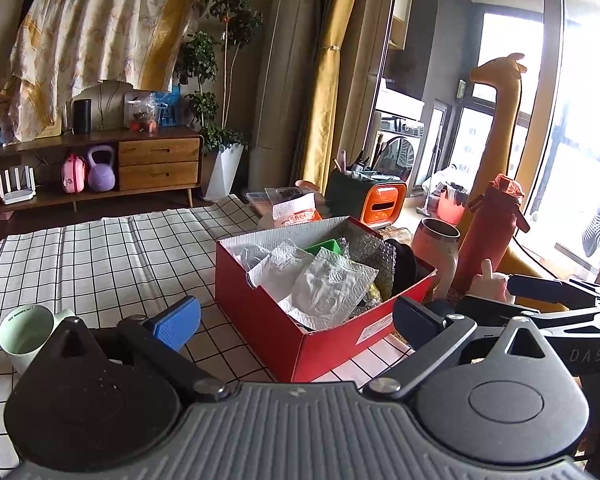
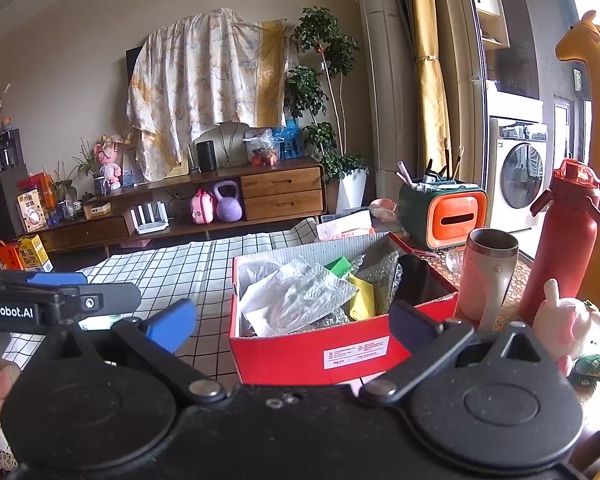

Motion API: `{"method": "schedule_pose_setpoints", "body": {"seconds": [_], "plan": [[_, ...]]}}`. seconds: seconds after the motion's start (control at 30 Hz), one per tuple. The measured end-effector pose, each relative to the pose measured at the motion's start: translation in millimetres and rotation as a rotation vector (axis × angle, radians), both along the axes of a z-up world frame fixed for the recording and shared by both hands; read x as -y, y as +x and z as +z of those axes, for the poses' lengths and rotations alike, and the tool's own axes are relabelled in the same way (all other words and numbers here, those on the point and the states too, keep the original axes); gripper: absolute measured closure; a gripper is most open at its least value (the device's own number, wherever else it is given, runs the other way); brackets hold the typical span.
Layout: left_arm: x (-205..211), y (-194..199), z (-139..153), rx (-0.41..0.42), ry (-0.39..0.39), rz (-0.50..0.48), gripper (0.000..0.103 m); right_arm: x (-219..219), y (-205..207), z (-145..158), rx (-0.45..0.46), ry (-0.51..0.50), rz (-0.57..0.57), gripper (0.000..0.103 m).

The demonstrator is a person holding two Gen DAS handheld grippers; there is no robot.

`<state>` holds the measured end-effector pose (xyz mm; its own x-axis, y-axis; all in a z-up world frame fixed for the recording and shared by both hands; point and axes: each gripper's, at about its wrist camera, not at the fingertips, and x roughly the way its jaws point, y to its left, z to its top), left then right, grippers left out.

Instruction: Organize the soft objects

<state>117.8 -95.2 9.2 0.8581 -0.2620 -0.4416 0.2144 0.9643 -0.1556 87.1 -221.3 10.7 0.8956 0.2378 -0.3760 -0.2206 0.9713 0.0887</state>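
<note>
Desk (image 1: 100, 248) w/ checked cloth carries red box (image 2: 300, 352), stuffed w/ paper towels (image 1: 320, 284) & bubble wrap (image 1: 368, 248). Left gripper (image 1: 296, 320) & right gripper (image 2: 296, 320) both wide open, empty, near box front.

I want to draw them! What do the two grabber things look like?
Both are black, with two round discs and jointed bars leading to blue ridged finger pads. The left gripper has a ribbed grey base. The right gripper has a plain black one.
</note>
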Motion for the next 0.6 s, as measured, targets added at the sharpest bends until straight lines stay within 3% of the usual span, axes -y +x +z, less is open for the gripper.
{"method": "schedule_pose_setpoints", "body": {"seconds": [0.2,0.6], "plan": [[-0.4,1.6,-0.7,-0.024,-0.004,0.008,0.000,-0.5,-1.4,1.8,0.007,-0.005,-0.007,0.000],[5.2,-10.9,-0.8,0.043,0.039,0.000,0.000,-3.6,-6.0,1.8,0.031,-0.004,-0.035,0.000]]}}
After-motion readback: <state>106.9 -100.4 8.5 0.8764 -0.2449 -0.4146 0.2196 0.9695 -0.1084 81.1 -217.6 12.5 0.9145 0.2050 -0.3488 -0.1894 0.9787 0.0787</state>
